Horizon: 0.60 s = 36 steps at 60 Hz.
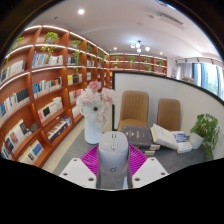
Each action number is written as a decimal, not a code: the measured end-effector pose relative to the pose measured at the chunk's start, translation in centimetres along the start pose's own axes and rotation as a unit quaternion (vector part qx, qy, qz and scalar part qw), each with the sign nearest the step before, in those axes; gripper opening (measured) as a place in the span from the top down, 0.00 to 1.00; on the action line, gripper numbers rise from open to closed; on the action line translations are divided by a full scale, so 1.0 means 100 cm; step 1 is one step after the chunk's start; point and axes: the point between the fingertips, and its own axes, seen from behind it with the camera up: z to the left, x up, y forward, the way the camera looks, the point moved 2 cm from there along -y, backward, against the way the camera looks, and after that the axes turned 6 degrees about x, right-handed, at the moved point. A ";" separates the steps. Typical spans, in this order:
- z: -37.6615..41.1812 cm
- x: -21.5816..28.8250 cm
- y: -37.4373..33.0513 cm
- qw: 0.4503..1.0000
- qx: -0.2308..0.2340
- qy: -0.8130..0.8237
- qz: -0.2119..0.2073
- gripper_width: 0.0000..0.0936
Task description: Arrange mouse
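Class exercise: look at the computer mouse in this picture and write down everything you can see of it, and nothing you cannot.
The mouse is grey or silvery, with a smooth rounded plastic-looking shell and a faint line running down its middle. It stands between the gripper fingers, its long axis pointing away from the camera, against the pink pads. Whether the pads press on it cannot be told. Beyond it stand a white vase of pink flowers and a stack of books on the table. Its underside and any cable are hidden.
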 end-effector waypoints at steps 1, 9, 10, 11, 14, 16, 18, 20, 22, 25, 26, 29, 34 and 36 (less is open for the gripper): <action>-0.010 0.009 -0.007 1.000 -0.002 -0.004 -0.007 0.62; -0.058 0.058 -0.066 0.998 -0.027 -0.014 -0.060 0.62; -0.066 0.060 -0.071 0.997 -0.032 -0.014 -0.063 0.62; -0.075 0.061 -0.076 0.997 -0.037 -0.014 -0.065 0.62; -0.099 0.058 -0.088 0.996 -0.055 -0.013 -0.070 0.62; -0.114 0.052 -0.090 0.996 -0.064 -0.008 -0.067 0.62; -0.127 0.041 -0.089 0.996 -0.068 -0.002 -0.056 0.62; -0.140 0.013 -0.087 0.996 -0.074 0.003 -0.044 0.62; -0.152 0.003 -0.084 0.996 -0.082 0.003 -0.025 0.62; -0.166 -0.027 -0.075 0.996 -0.091 0.006 0.006 0.62; -0.170 -0.038 -0.072 0.995 -0.094 0.008 0.017 0.62; -0.179 -0.077 -0.060 0.994 -0.097 0.014 0.045 0.62; -0.185 -0.137 -0.043 0.991 -0.090 0.026 0.091 0.62; -0.181 -0.158 -0.036 0.990 -0.087 0.036 0.108 0.62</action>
